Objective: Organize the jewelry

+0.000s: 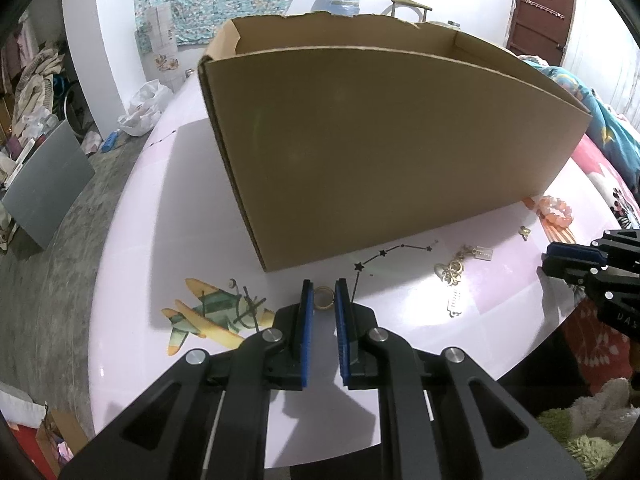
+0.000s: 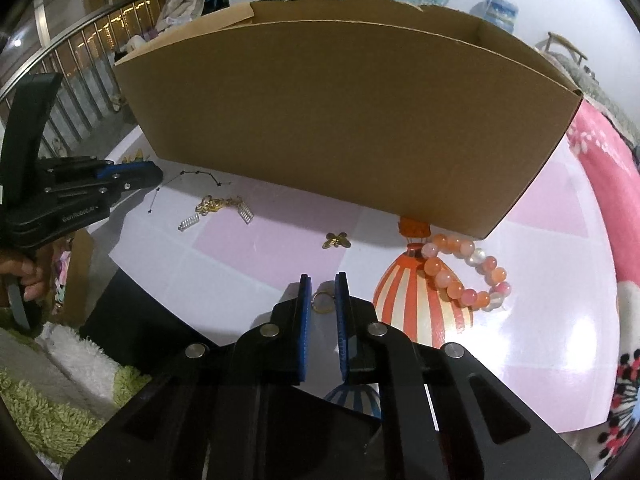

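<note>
In the left wrist view my left gripper point(image 1: 324, 286) is shut on a gold ring point(image 1: 323, 298), just above the pink table point(image 1: 160, 208) and in front of the open cardboard box point(image 1: 380, 152). In the right wrist view my right gripper point(image 2: 323, 280) is likewise shut on a thin gold ring point(image 2: 322, 303), near the table's front edge. An orange bead bracelet point(image 2: 466, 276) lies to its right by the box corner. A gold butterfly charm point(image 2: 337, 241), a gold flower pendant with silver tags point(image 2: 218, 206) and a black star chain point(image 1: 382, 254) lie loose before the box.
The box point(image 2: 340, 120) fills the back of the table point(image 2: 260, 248). The other gripper point(image 2: 132, 178) and a hand point(image 2: 28, 276) show at the left of the right wrist view. Green and white rugs point(image 2: 48, 400) lie below the front edge, a pink blanket point(image 2: 600, 152) at right.
</note>
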`<state>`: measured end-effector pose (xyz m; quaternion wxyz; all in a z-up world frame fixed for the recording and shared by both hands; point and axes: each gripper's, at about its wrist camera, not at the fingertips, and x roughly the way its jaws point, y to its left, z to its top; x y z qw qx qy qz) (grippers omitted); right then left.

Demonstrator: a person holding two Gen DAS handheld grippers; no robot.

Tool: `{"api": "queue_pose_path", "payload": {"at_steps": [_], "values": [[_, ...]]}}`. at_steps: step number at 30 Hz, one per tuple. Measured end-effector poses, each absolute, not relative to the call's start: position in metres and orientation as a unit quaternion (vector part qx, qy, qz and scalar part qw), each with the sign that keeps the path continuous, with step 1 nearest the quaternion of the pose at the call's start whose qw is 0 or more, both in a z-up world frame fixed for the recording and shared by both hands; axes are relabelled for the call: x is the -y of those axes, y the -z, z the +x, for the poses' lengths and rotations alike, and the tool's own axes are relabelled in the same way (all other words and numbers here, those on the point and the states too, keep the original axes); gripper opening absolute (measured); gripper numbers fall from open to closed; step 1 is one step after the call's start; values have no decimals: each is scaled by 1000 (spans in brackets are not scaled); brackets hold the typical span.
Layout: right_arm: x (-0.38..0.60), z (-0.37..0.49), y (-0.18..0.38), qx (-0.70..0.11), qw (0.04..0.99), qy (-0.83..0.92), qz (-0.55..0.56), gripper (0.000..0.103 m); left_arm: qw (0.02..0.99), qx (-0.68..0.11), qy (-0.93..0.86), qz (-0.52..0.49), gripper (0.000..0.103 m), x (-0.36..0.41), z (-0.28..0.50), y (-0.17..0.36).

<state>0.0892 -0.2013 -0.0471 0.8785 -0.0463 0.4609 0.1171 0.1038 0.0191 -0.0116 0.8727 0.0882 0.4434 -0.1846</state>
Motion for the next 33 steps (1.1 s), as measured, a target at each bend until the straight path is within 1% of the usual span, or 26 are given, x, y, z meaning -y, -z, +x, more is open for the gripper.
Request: {"api": "queue_pose_path", "payload": {"at_steps": [11,17,23,27,30,33], "values": [[201,82,46,-451,883,-117,-47,9,877,-437,179,90,10,-20,101,8],[205,73,25,-425,896,-120,-37,9,885,-419,182,92,10,-20,92,-7],[207,66,-14,-376,917,-132,-29,9,897,-384,196,94,10,-25,78,-38],[209,72,-40,-339,928,-150,-26,9,911,-342,218,78,10,-29,76,-74],[217,91,-61,-313,934,-171,-15,9,918,-310,236,73,10,-25,89,-98],[220,122,-76,-309,932,-189,7,9,914,-308,258,65,10,-16,116,-109]]}}
